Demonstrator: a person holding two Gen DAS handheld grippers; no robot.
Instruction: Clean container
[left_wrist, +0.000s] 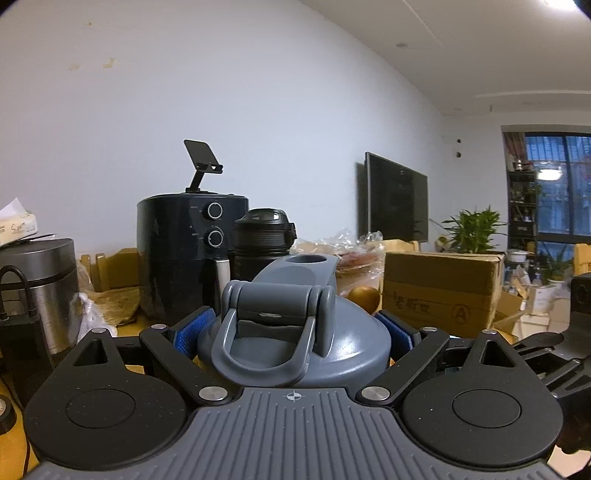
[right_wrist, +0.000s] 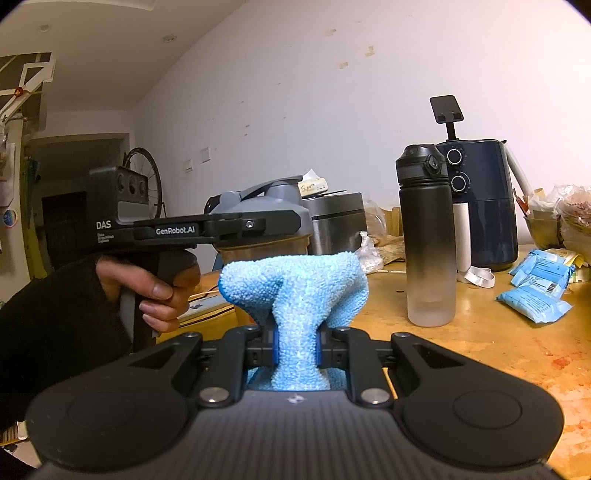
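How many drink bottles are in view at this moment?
2. The grey-lidded shaker bottle is clamped in the left gripper; the black bottle stands on the table before the air fryer.

the shaker bottle (left_wrist: 295, 332) body is hidden below its lid; tissue box (left_wrist: 16, 225) print perhaps unreadable.

This is a lived-in home, a living and dining room run together. A flat television (left_wrist: 397, 197) hangs on the white wall, potted plants (left_wrist: 474, 227) stand by a barred window (left_wrist: 554, 184), and a bicycle wheel (right_wrist: 146, 177) leans near a doorway. The wooden bench (right_wrist: 480, 332) is crowded with household things: a dark air fryer (right_wrist: 480, 199), a steel cooker (right_wrist: 338, 218), a black bottle (right_wrist: 428, 236), blue packets (right_wrist: 532, 299), bagged food (left_wrist: 343, 243) and a cardboard box (left_wrist: 439, 291).
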